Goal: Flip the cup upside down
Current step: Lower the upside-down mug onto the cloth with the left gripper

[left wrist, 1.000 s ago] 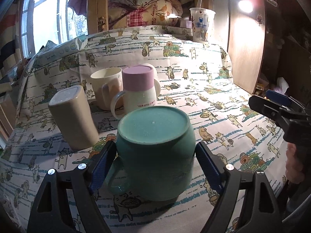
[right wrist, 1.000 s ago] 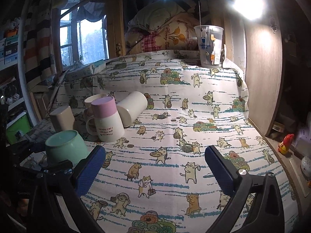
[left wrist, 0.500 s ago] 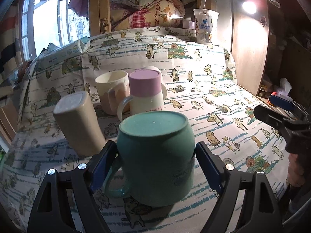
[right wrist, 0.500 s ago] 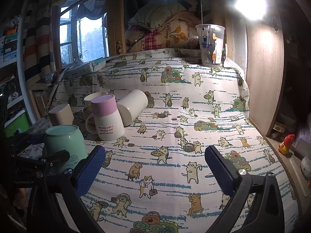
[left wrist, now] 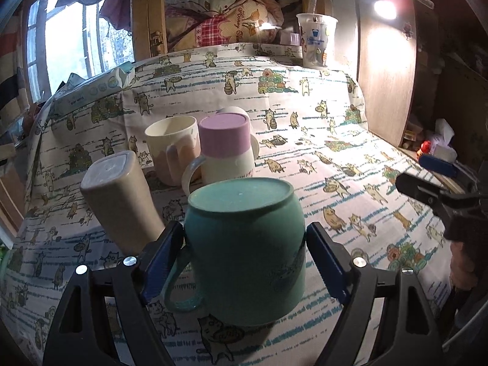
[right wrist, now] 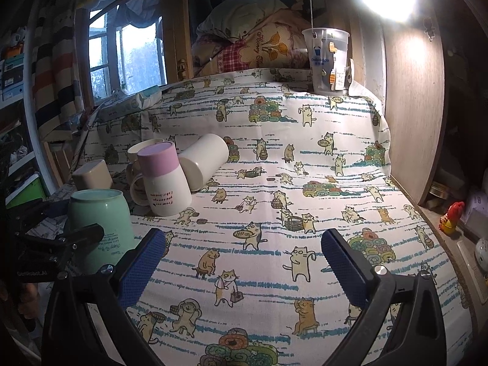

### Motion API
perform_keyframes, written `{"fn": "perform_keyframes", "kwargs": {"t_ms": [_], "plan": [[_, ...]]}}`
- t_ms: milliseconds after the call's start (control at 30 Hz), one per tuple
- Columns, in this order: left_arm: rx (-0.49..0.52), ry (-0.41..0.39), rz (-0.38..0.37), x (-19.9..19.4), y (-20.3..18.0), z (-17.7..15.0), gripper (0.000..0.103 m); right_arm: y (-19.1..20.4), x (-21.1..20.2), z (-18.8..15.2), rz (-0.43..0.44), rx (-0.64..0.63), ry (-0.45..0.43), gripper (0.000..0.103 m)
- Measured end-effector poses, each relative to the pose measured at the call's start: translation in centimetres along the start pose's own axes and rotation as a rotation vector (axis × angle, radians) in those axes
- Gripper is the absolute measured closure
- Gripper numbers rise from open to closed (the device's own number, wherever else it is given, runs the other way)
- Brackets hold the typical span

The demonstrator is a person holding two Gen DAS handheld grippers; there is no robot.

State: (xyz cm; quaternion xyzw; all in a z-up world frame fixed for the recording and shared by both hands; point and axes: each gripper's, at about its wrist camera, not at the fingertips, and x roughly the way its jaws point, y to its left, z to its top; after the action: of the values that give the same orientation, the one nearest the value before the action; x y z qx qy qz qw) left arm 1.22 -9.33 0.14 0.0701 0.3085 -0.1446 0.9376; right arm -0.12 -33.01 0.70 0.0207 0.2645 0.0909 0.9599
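Note:
A green mug (left wrist: 247, 253) stands upside down on the cat-print cloth, base up, handle toward the lower left. My left gripper (left wrist: 244, 259) brackets it, blue pads close on both sides; the left pad seems slightly off the wall, the right pad at its edge. The mug also shows in the right wrist view (right wrist: 100, 225) at far left with the left gripper beside it. My right gripper (right wrist: 244, 262) is open and empty above the cloth.
Behind the green mug stand an upside-down beige cup (left wrist: 122, 198), an upright cream mug (left wrist: 172, 149), and an upside-down pink-and-white mug (left wrist: 225, 149). A white cup (right wrist: 204, 160) lies on its side. A plastic drink cup (right wrist: 329, 61) stands at the back. A wooden panel (right wrist: 411, 106) borders the right.
The green mug went from tilted to standing flat on its rim on the cloth. My left gripper stayed around it. The right gripper barely moved.

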Motion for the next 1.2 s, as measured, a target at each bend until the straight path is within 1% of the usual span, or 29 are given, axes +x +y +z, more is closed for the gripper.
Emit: {"fn": "perform_keyframes", "kwargs": {"t_ms": [67,133,167,300,467,633,667,733,900,1000,1100,1200], "plan": [[0.031,0.009,0.014,0.0,-0.4,-0.4,0.021,0.0,-0.1,0.0,-0.001,-0.001,-0.005,0.000],[0.059,0.037,0.039,0.6,-0.8,-0.9,0.021,0.1,-0.2,0.1,0.000,0.001,-0.010,0.000],[0.058,0.051,0.043,1.1,-0.8,-1.1,0.021,0.2,-0.3,0.2,0.001,0.002,-0.012,0.000],[0.022,0.041,0.029,1.3,-0.4,-1.2,0.021,0.7,-0.3,0.4,0.000,-0.014,-0.014,0.000],[0.025,0.031,0.033,1.7,-0.6,-1.3,0.021,1.0,-0.2,0.5,-0.006,-0.026,-0.008,0.000],[0.001,0.025,0.019,1.6,-0.3,-1.2,0.021,1.0,-0.2,0.5,-0.007,-0.028,-0.007,0.000],[-0.009,0.022,0.009,1.5,-0.1,-1.2,0.020,1.0,-0.2,0.5,-0.008,-0.028,-0.009,0.000],[-0.034,0.018,0.003,1.3,0.3,-1.2,0.006,1.0,-0.2,0.5,-0.009,-0.026,-0.012,0.000],[-0.069,-0.048,0.018,-0.4,1.6,-1.6,0.001,1.6,-0.2,0.7,-0.001,-0.034,-0.019,0.000],[-0.106,-0.097,0.024,-1.9,2.7,-1.8,0.001,2.5,-0.3,0.8,0.013,-0.052,-0.057,0.000],[-0.116,-0.171,0.038,-3.8,3.5,-1.9,0.000,3.5,-0.4,1.0,0.020,-0.070,-0.102,0.000],[-0.132,-0.259,0.088,-5.6,4.3,-2.0,0.000,4.2,-0.7,0.9,0.069,-0.069,-0.146,0.000]]}}
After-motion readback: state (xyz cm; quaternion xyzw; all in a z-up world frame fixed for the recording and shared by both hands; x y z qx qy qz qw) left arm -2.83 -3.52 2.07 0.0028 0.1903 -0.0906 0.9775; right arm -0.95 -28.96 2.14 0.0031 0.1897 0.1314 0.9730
